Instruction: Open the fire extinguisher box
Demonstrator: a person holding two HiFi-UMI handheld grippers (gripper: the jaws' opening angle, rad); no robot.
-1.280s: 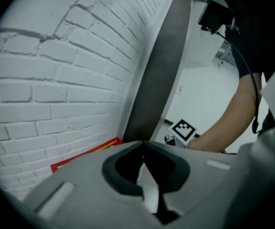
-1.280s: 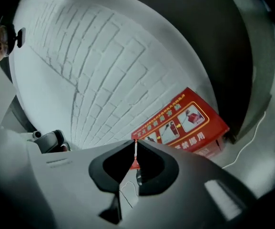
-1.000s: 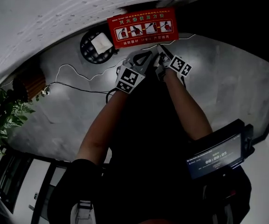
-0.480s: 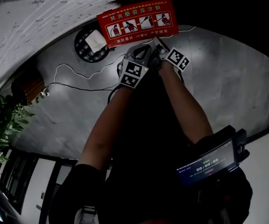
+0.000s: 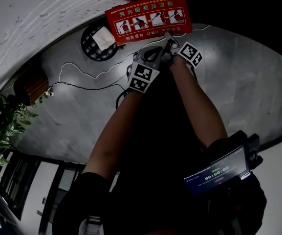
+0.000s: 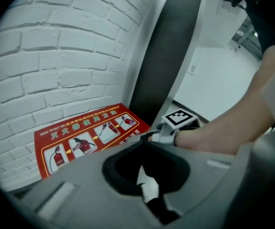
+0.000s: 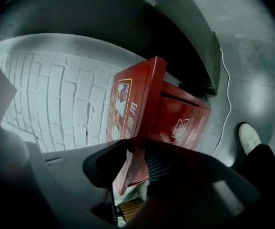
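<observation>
The fire extinguisher box is red, and its lid (image 5: 148, 19) with printed instruction pictures lies against the white brick wall. In the right gripper view the lid (image 7: 137, 99) stands lifted off the box body (image 7: 185, 118). Its lower edge sits between the jaws of my right gripper (image 7: 136, 159), which are closing on it. In the head view my right gripper (image 5: 169, 37) reaches the lid's lower edge. My left gripper (image 5: 153, 53) hovers just below the lid, its fingers meeting with nothing between them. In the left gripper view the lid (image 6: 85, 140) lies ahead of the left gripper (image 6: 147, 142).
A round black device with a white square (image 5: 100, 42) sits left of the box. A white cable (image 5: 82, 75) runs over the grey floor. A potted plant (image 5: 4, 126) stands at the far left. A screen device (image 5: 219, 170) hangs at my right side. A shoe (image 7: 248, 136) shows.
Both grippers have moved up to the lid's lower edge. The right gripper's tips now sit on that edge, with the lid between its jaws.
</observation>
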